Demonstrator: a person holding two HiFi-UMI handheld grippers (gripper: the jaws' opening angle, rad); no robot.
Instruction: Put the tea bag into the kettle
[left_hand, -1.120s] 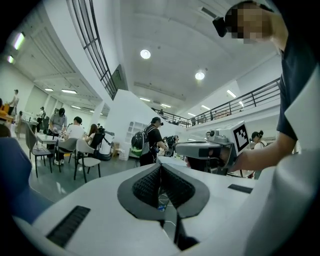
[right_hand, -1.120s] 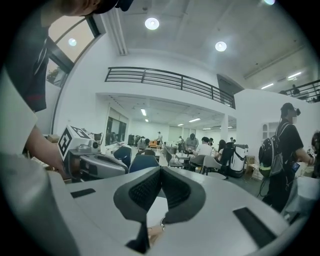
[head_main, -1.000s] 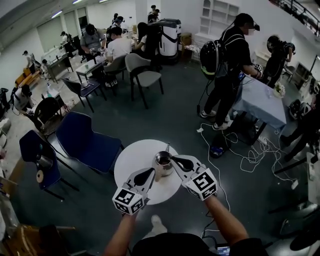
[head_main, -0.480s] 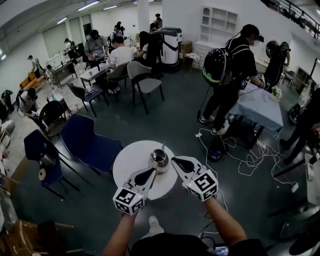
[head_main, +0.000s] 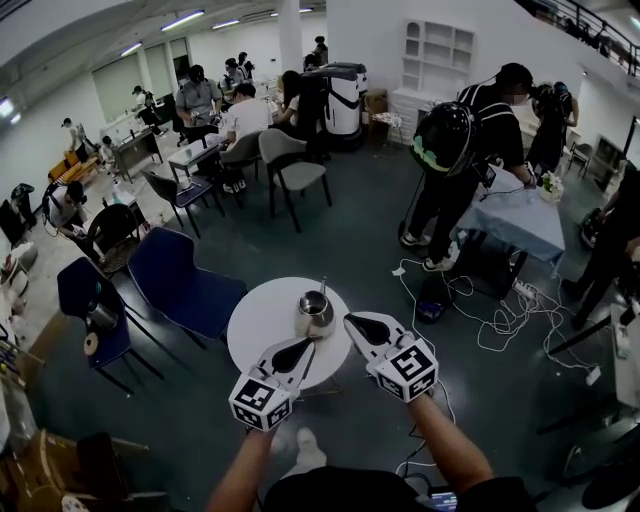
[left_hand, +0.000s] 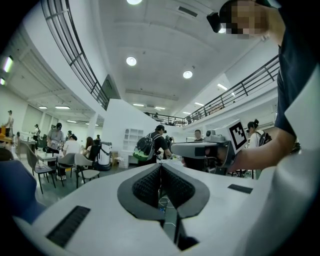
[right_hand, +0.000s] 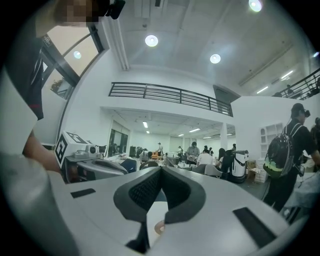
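Change since earlier, head view: the right tool (head_main: 352, 321) had pulled back from the kettle (head_main: 315, 310), which it hung just over a second before; the left tool (head_main: 303, 346) had hardly shifted.
Head view, kettle: upright on the round white worktop (head_main: 260, 325), ahead of both tool tips and between them, touching neither, spout pointing away from the tools.
Head view, tea bag: not visible anywhere; whether it lay inside the kettle could not be told.
Head view, why so held: both tools sat side by side, short of the kettle and clear of it, probably because no grasp was under way.
Left gripper view, jaws: the pads met at their tips with nothing between them; only floor showed through the slot lower down.
Left gripper view, surroundings: the right tool (left_hand: 205, 149) lay just to the right, level with this one; the kettle sat below the view.
Right gripper view, jaws: pressed together at the tips and empty; white worktop showed through the gap beneath.
Right gripper view, surroundings: the left tool (right_hand: 95, 167) lay just to the left, pointing the same way.
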